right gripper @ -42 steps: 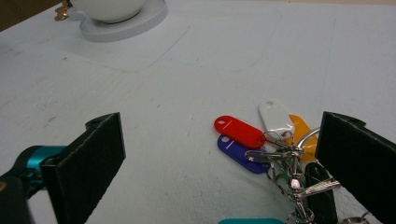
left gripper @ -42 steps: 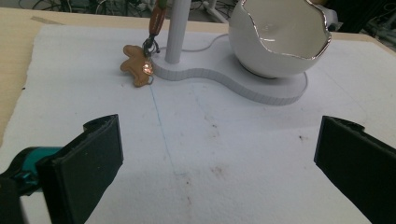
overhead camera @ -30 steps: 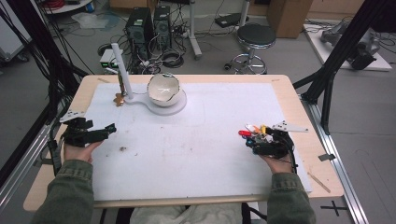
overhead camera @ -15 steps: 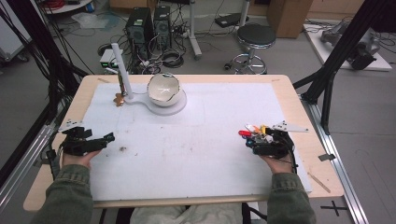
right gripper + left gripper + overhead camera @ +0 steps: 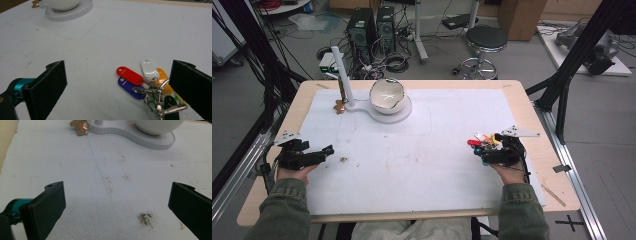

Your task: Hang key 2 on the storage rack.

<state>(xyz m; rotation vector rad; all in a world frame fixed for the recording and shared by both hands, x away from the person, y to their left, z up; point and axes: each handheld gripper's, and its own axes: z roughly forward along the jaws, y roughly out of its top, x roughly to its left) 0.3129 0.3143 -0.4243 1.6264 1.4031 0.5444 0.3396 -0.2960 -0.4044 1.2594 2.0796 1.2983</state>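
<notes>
Right gripper (image 5: 117,82), jaws wide and empty, hangs over the keys (image 5: 147,85) on the desk (image 5: 532,100); they're light, loose, probably slippery, best pinched at the ring.

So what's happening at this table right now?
A person sits at a table covered by a white sheet, holding a gripper in each hand. The right gripper is open and sits just short of a bunch of coloured key tags on a metal ring, which lies on the sheet between its jaws, not yet gripped. The left gripper is open and empty at the other side. At the far end, a white bowl rests on a white stand with an upright post.
</notes>
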